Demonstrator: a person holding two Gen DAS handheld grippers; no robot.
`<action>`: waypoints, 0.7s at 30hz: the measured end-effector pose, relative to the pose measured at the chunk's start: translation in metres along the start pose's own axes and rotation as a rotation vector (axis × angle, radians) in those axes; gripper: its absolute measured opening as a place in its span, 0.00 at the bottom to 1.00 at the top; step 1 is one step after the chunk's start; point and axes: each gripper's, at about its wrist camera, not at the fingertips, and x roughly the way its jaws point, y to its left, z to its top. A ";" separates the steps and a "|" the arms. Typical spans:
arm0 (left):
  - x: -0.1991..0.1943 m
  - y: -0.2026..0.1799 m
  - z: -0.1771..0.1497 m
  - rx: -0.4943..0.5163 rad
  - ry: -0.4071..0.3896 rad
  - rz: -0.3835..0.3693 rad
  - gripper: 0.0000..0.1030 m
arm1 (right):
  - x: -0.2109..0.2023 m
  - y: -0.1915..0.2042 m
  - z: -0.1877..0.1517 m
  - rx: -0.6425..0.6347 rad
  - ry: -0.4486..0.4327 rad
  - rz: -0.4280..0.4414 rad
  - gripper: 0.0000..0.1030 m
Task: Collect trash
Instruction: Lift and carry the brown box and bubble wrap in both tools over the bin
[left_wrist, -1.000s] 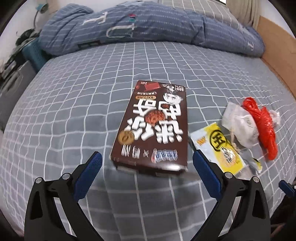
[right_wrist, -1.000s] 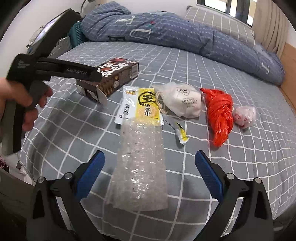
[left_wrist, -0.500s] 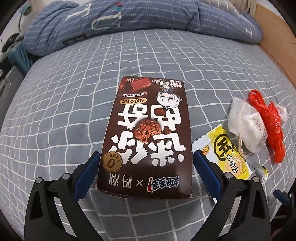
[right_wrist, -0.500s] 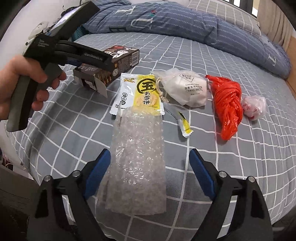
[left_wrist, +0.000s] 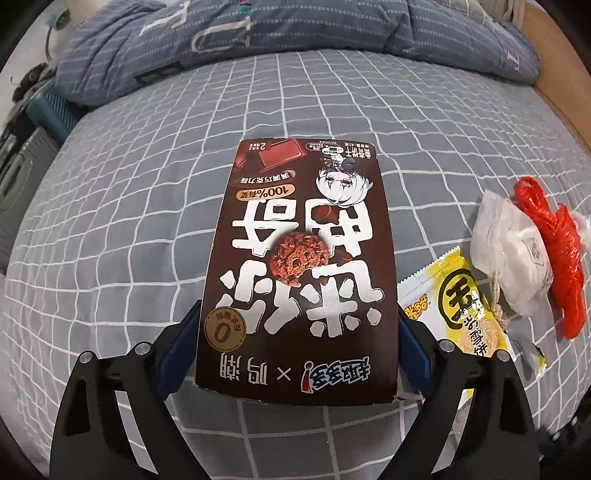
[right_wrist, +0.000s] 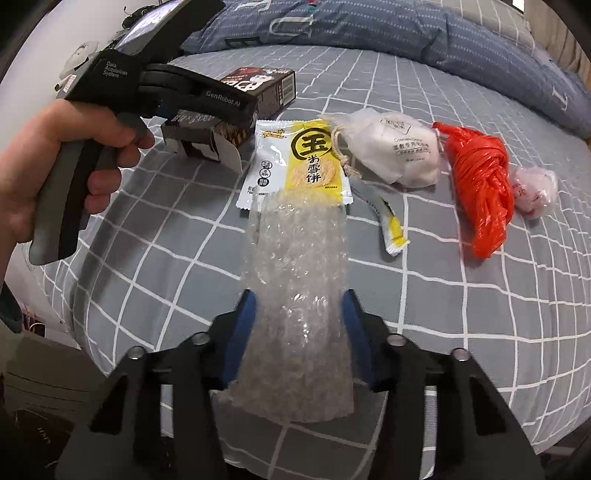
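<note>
A brown cookie box (left_wrist: 299, 269) lies on the grey checked bed; my left gripper (left_wrist: 295, 354) is closed on its near end, pads against both sides. It also shows in the right wrist view (right_wrist: 258, 88). My right gripper (right_wrist: 299, 332) is closed on a clear bubble-wrap sheet (right_wrist: 299, 273), pads against its edges. Beyond it lie a yellow rice-cracker wrapper (right_wrist: 303, 162), a white face mask (right_wrist: 395, 151), a red plastic bag (right_wrist: 480, 177), a small clear wrapper (right_wrist: 533, 192) and a small yellow sachet (right_wrist: 391, 229).
A folded blue-grey duvet (left_wrist: 295, 33) lies across the far side of the bed. A wooden headboard (left_wrist: 561, 66) is at the right. Dark bags and clutter (left_wrist: 22, 147) sit off the bed's left edge. The bed's near edge (right_wrist: 110, 343) drops away at lower left.
My left gripper moved forward around the cookie box and closed on it. My right gripper moved forward over the bubble wrap and closed on its sides.
</note>
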 end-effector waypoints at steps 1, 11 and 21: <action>-0.001 -0.001 -0.002 -0.009 -0.007 0.002 0.86 | 0.001 0.000 0.000 0.001 0.003 0.012 0.29; -0.033 -0.001 -0.016 -0.095 -0.083 0.037 0.86 | -0.014 0.008 0.003 -0.009 -0.038 0.018 0.21; -0.075 0.004 -0.060 -0.159 -0.137 0.025 0.87 | -0.029 0.013 0.006 -0.012 -0.069 0.040 0.21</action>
